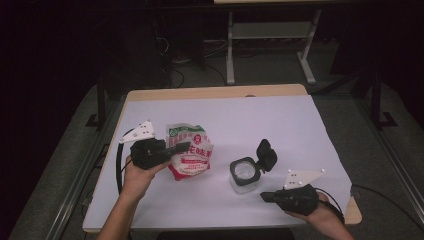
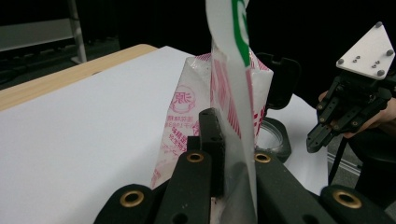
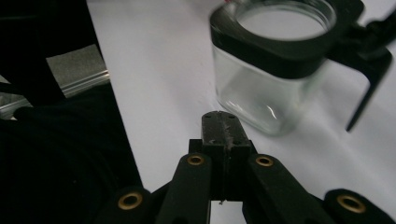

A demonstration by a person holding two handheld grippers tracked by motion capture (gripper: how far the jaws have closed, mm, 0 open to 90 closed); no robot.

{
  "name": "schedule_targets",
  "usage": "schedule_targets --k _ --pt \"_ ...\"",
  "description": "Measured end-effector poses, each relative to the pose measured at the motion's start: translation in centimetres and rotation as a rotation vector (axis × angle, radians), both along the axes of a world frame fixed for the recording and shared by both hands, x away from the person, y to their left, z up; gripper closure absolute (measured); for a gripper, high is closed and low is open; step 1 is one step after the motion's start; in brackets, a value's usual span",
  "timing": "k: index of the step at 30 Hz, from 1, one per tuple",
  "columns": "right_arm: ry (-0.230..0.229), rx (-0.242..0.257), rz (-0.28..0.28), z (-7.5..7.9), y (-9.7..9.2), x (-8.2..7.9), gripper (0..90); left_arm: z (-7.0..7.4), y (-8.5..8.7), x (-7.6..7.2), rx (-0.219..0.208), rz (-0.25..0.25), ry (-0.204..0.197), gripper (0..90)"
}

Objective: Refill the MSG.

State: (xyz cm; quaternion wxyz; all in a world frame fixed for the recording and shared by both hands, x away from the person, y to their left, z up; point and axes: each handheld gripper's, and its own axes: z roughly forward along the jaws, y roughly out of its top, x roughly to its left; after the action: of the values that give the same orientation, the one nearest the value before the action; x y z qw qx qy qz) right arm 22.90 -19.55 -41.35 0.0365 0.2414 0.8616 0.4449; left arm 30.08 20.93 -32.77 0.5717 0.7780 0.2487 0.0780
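Note:
A white plastic bag (image 1: 192,152) with red and green print stands on the white table (image 1: 280,115), left of centre. My left gripper (image 1: 182,146) is shut on the bag's upper edge; in the left gripper view the film (image 2: 233,93) is pinched between the closed jaws (image 2: 224,126). A square glass jar (image 1: 245,175) with a black rim stands to the right, its hinged black lid (image 1: 266,155) flipped open. My right gripper (image 1: 265,196) lies just in front of and to the right of the jar, shut with nothing in it. The right gripper view has the closed jaws (image 3: 220,119) short of the jar (image 3: 266,60).
The white sheet covers a wooden tabletop whose edge shows at the back and right. A table frame (image 1: 270,45) stands on the floor beyond. The far half of the table holds nothing. Cables trail from both grippers.

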Motion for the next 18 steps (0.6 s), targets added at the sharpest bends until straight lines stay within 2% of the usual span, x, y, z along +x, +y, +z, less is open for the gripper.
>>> schedule_targets --k 4,11,18 --pt "-0.012 0.018 0.024 0.5 0.8 0.0 90.0 0.3 0.0 -0.2 -0.005 -0.012 -0.01 90.0" --pt "-0.054 0.05 0.022 1.6 2.7 0.6 90.0 0.8 0.1 -0.7 -0.015 -0.026 -0.008 90.0" --pt "-0.1 0.061 -0.029 2.8 5.5 1.7 90.0 1.8 0.4 -1.3 -0.033 -0.045 -0.006 90.0"
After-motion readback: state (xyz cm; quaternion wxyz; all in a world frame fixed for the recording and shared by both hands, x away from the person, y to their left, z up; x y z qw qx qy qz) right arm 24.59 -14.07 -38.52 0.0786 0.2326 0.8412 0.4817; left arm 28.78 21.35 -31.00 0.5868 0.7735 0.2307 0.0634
